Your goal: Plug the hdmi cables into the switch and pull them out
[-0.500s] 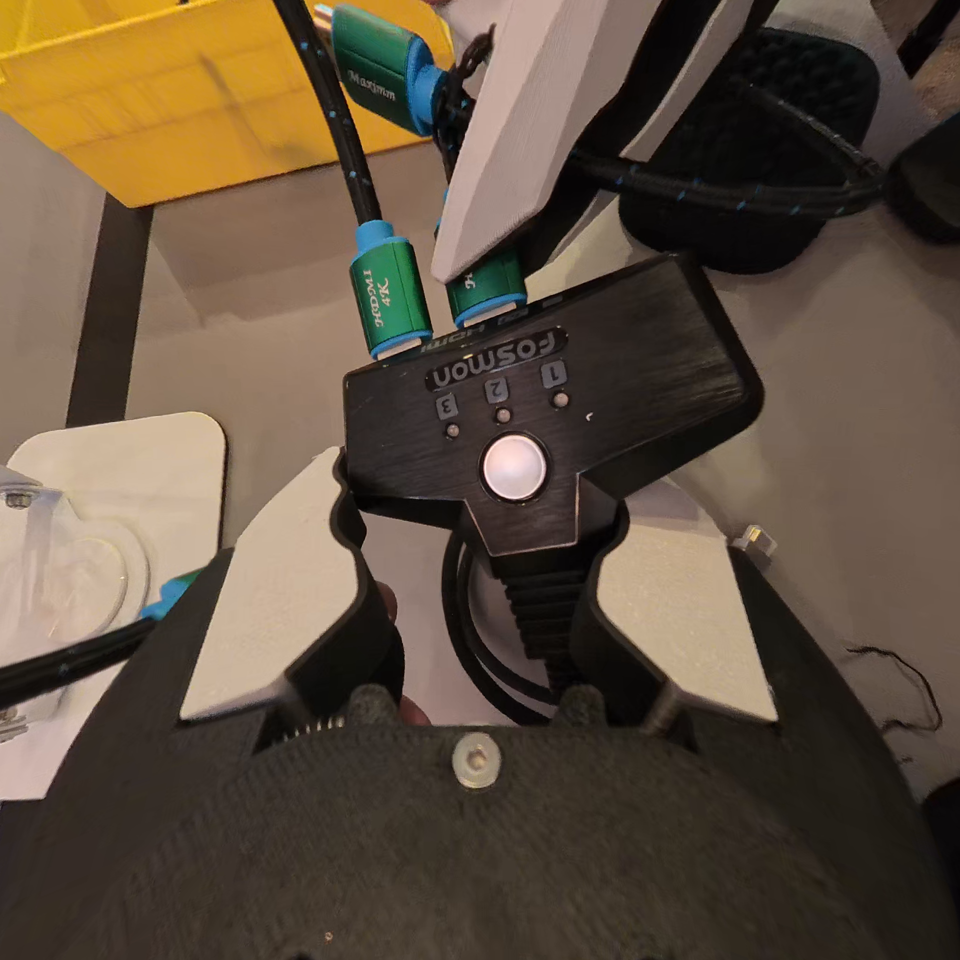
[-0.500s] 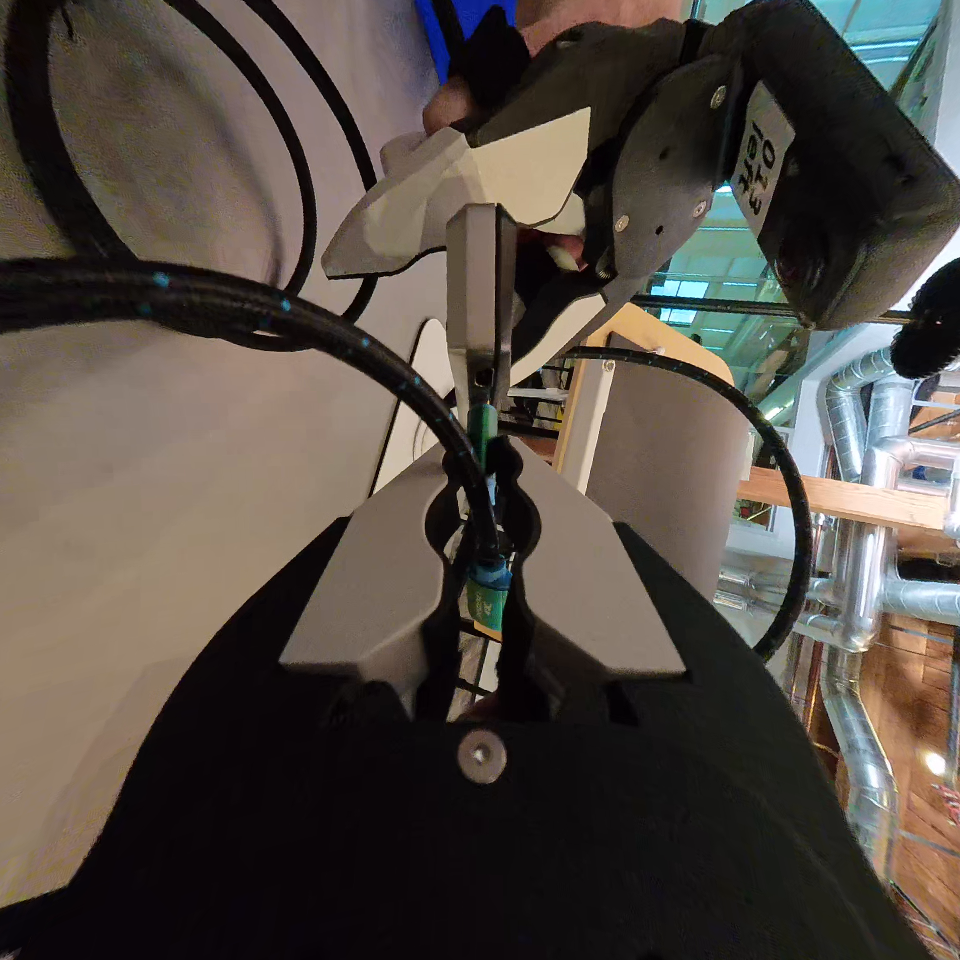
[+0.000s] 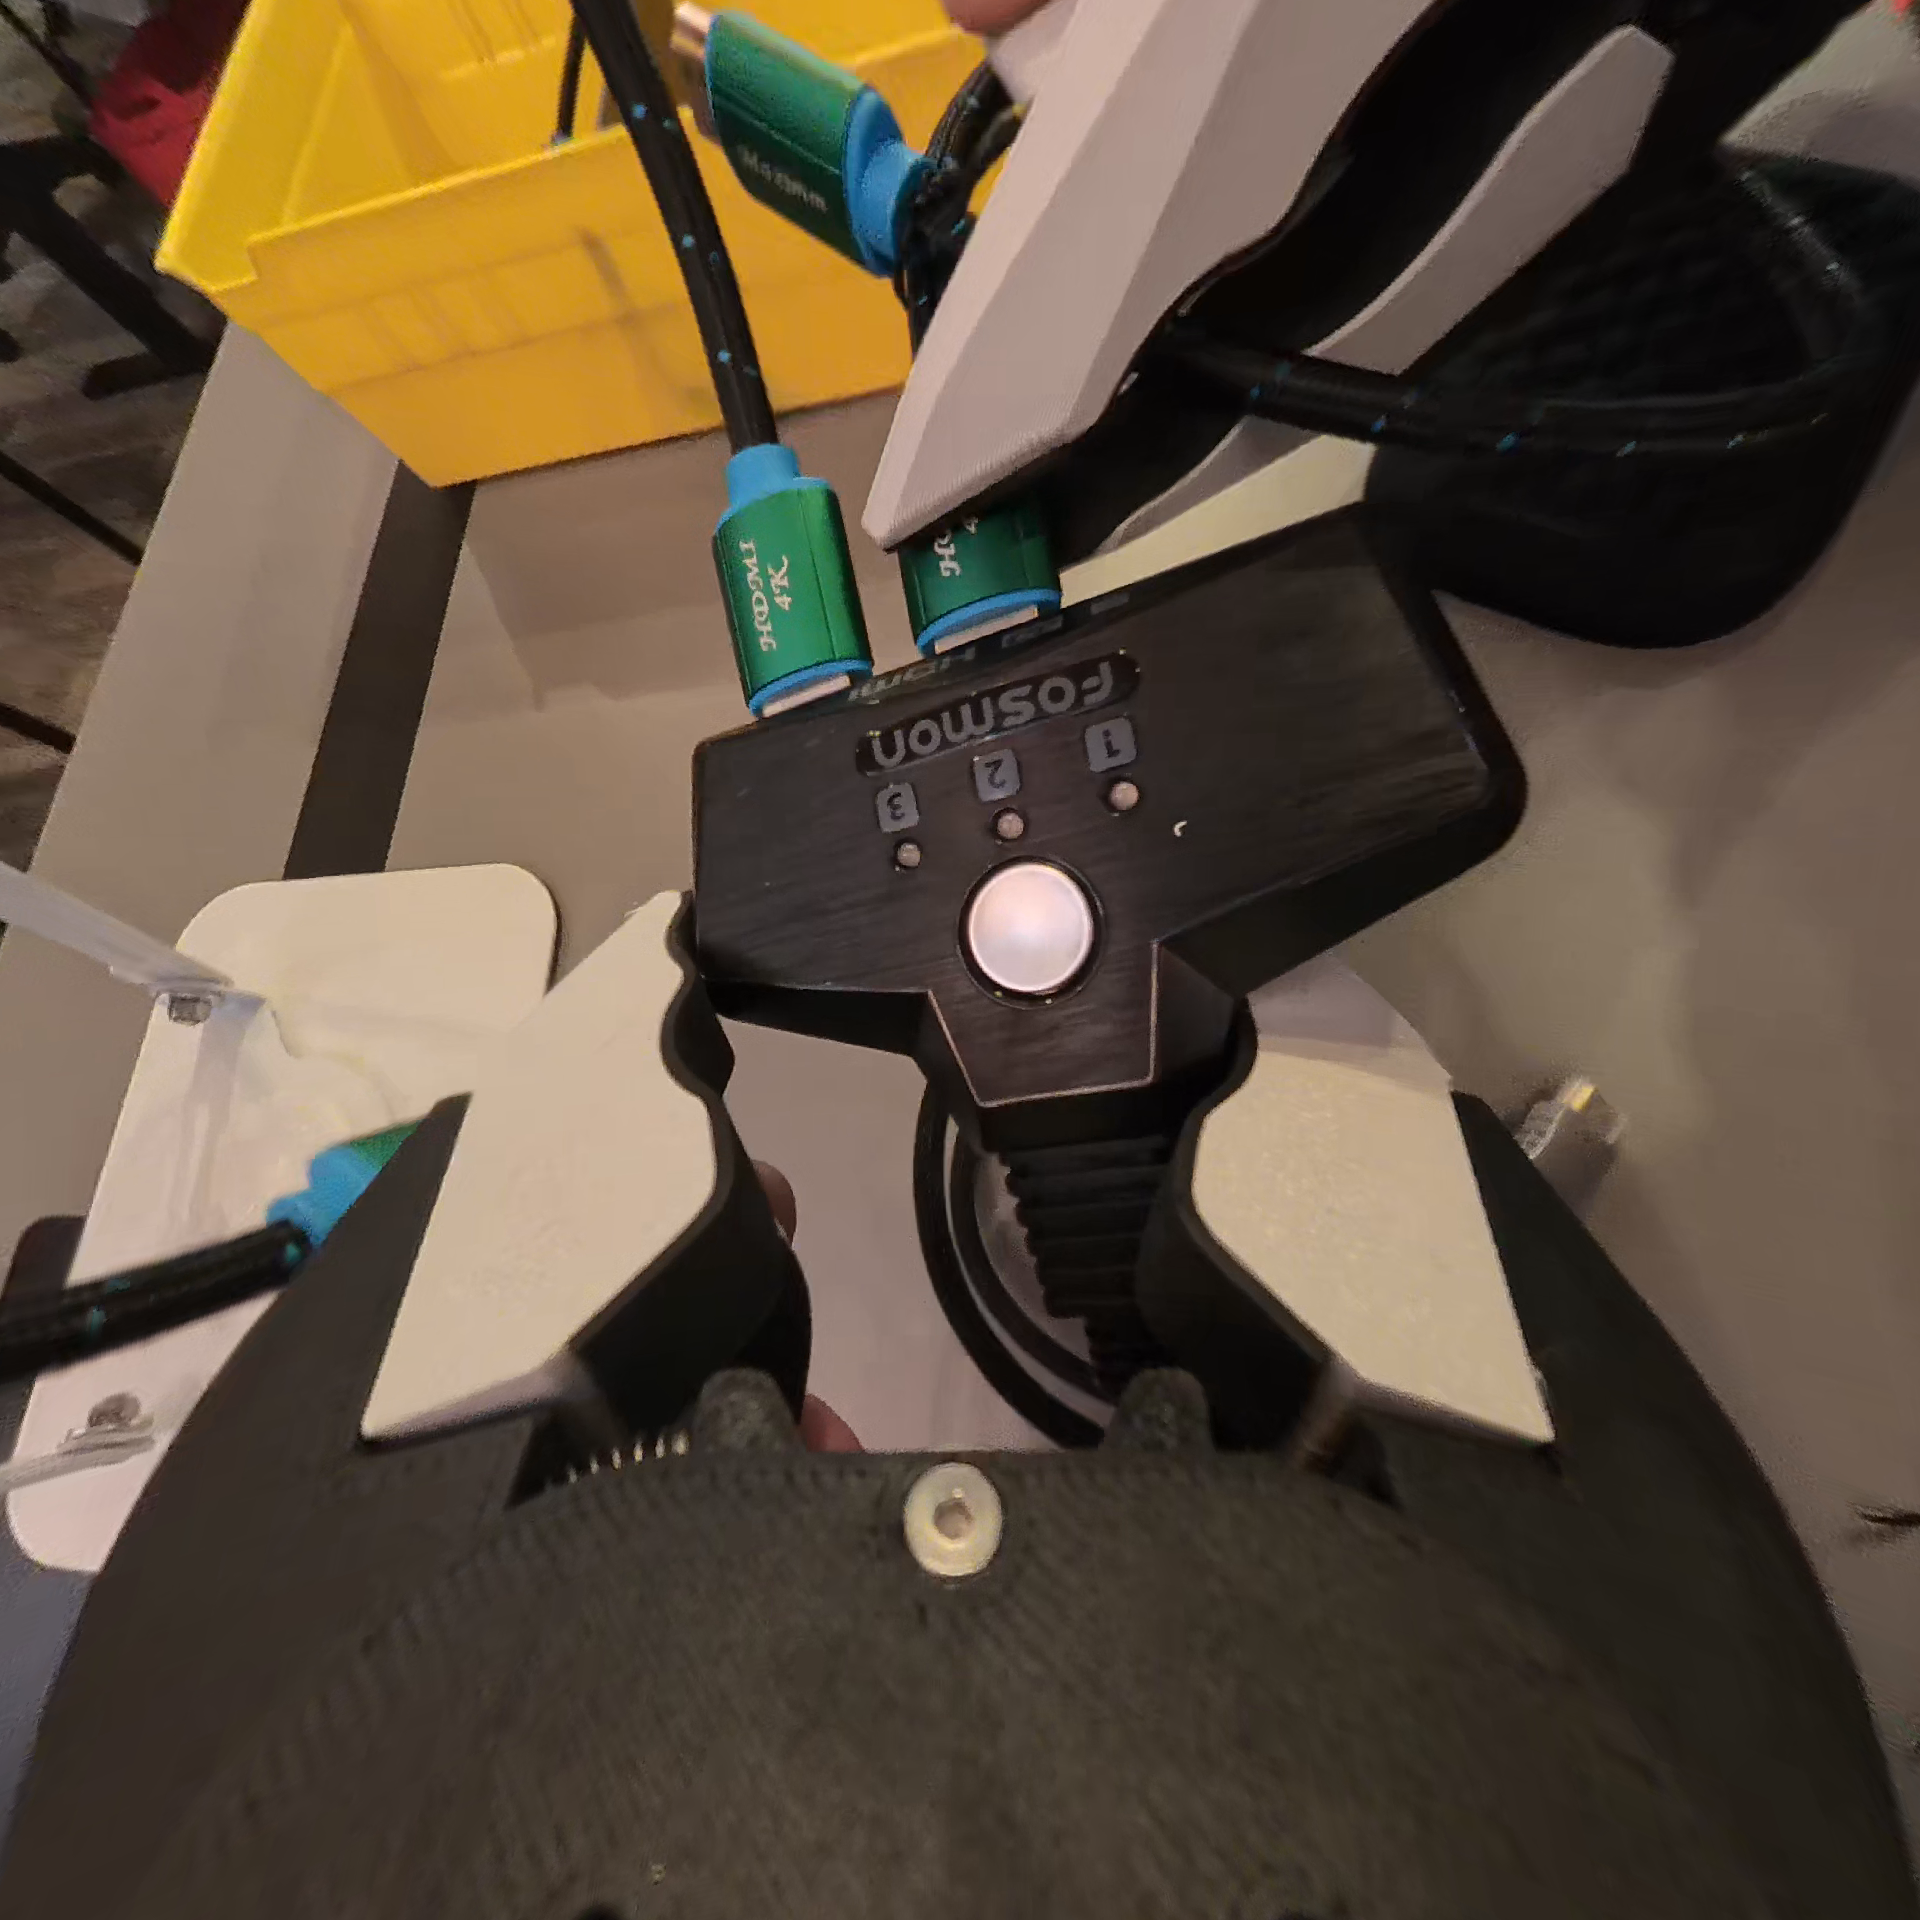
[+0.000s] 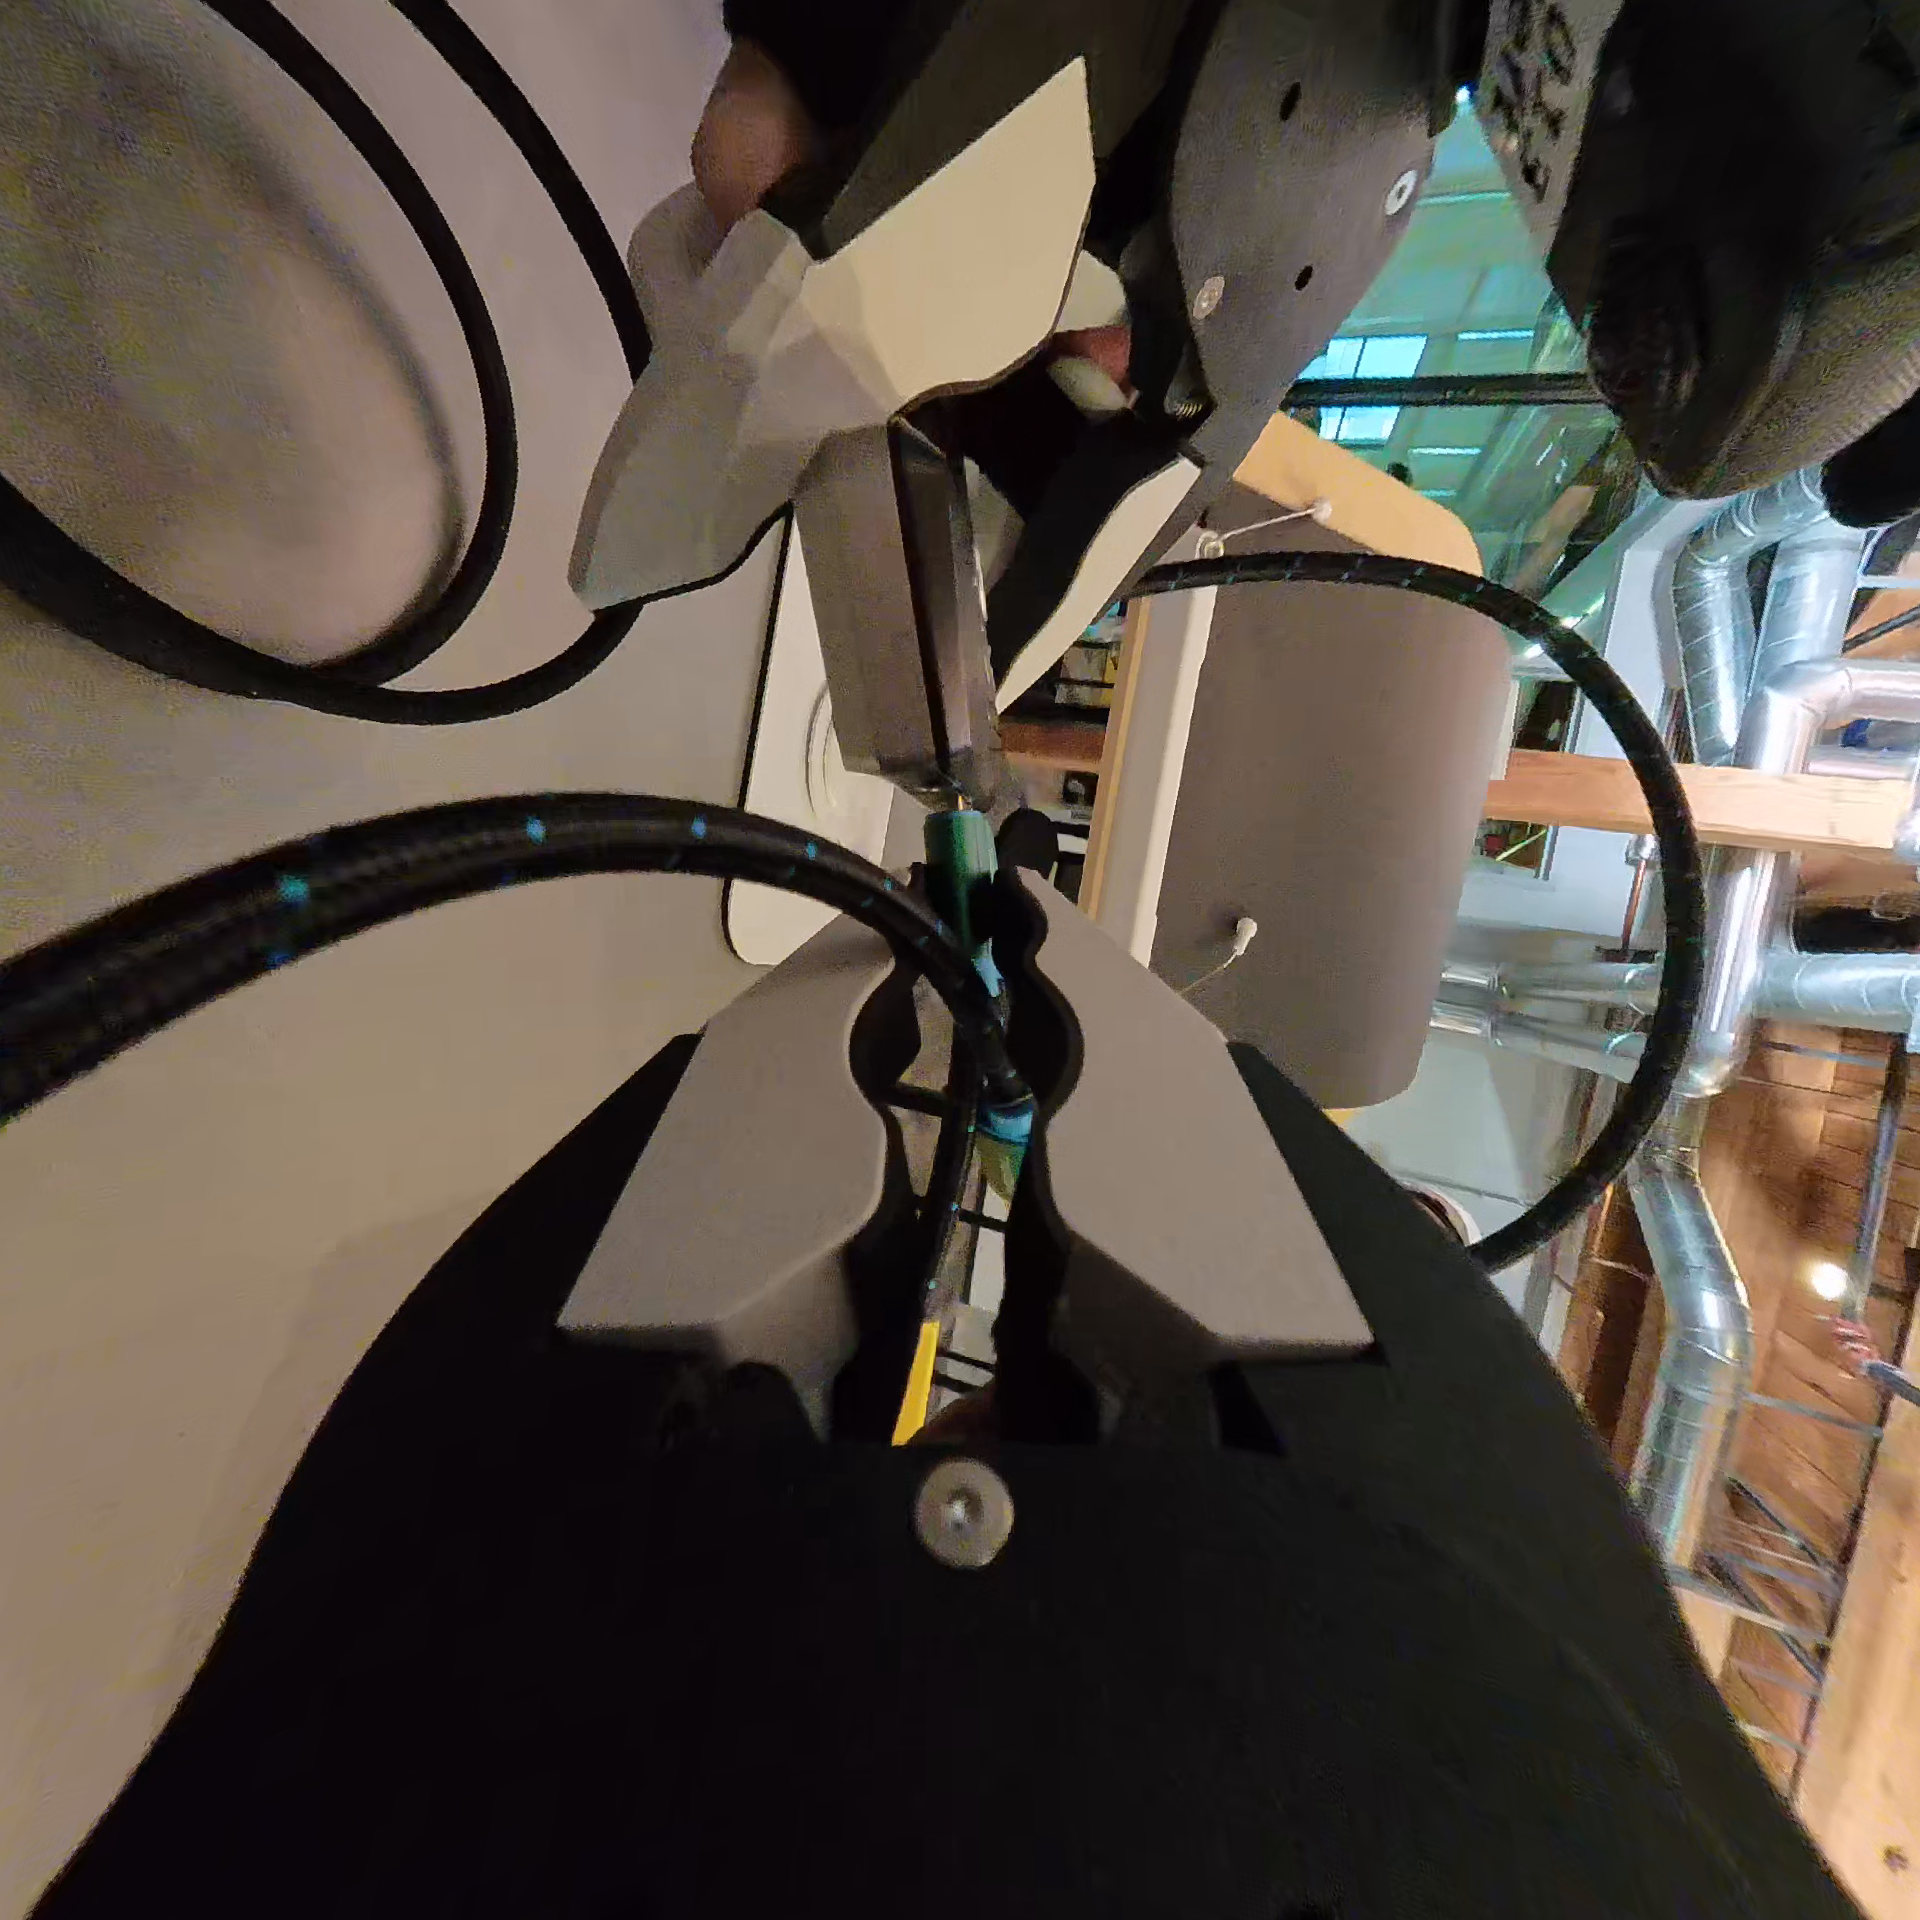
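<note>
Switch (image 3: 1091, 821), black, sits clamped by its narrow cabled end in the left tool (image 3: 956, 1029), held above the desk (image 3: 1662, 935). On its far edge one green plug (image 3: 792, 597) is seated; beside it the right tool (image 3: 987, 499) pinches a second plug (image 3: 977, 592) at the middle port.

The HDMI switch (image 3: 1091, 831) sits mid-table (image 3: 1662, 883), two plugs side by side at its far edge: the left plug (image 3: 792, 603) and the right plug (image 3: 977, 587). A bin (image 3: 499, 270) lies far left, coiled cable (image 3: 1662, 416) far right.
</note>
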Available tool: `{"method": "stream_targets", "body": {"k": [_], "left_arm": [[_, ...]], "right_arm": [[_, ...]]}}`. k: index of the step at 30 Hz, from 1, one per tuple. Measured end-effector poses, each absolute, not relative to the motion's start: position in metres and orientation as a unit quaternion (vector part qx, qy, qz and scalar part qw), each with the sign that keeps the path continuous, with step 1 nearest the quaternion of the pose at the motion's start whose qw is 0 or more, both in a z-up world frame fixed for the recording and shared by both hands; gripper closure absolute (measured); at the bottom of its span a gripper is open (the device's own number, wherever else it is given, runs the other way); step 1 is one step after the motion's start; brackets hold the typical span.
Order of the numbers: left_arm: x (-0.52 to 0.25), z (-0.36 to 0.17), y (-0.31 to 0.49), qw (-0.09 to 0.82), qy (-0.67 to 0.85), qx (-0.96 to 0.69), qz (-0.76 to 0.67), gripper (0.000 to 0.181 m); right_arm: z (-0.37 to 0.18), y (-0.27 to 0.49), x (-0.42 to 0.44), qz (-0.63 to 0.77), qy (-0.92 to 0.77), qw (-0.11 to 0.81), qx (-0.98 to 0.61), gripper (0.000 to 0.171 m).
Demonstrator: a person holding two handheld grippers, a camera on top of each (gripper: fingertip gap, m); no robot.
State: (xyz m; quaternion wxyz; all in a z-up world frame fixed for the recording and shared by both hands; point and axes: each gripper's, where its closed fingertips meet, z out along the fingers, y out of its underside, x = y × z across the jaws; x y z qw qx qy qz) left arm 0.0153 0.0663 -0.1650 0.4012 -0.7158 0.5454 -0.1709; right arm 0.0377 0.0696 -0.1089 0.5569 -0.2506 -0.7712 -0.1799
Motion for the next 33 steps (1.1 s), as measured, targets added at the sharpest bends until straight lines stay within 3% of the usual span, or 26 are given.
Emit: {"method": "stream_targets", "body": {"k": [14, 16, 19, 33], "left_arm": [[0.026, -0.162, 0.072, 0.409, 0.516, -0.73, -0.182, 0.092], [0.037, -0.159, 0.064, 0.403, 0.521, -0.725, -0.202, 0.092], [0.04, -0.154, 0.063, 0.4, 0.519, -0.732, -0.188, 0.092], [0.049, -0.143, 0.065, 0.419, 0.487, -0.737, -0.21, 0.092]], "right_arm": [[-0.105, 0.081, 0.05, -0.178, -0.769, 0.547, -0.279, 0.161], [-0.11, 0.088, 0.051, -0.196, -0.774, 0.532, -0.282, 0.151], [-0.104, 0.089, 0.05, -0.227, -0.773, 0.531, -0.263, 0.163], [-0.096, 0.093, 0.052, -0.261, -0.767, 0.539, -0.231, 0.163]]}}
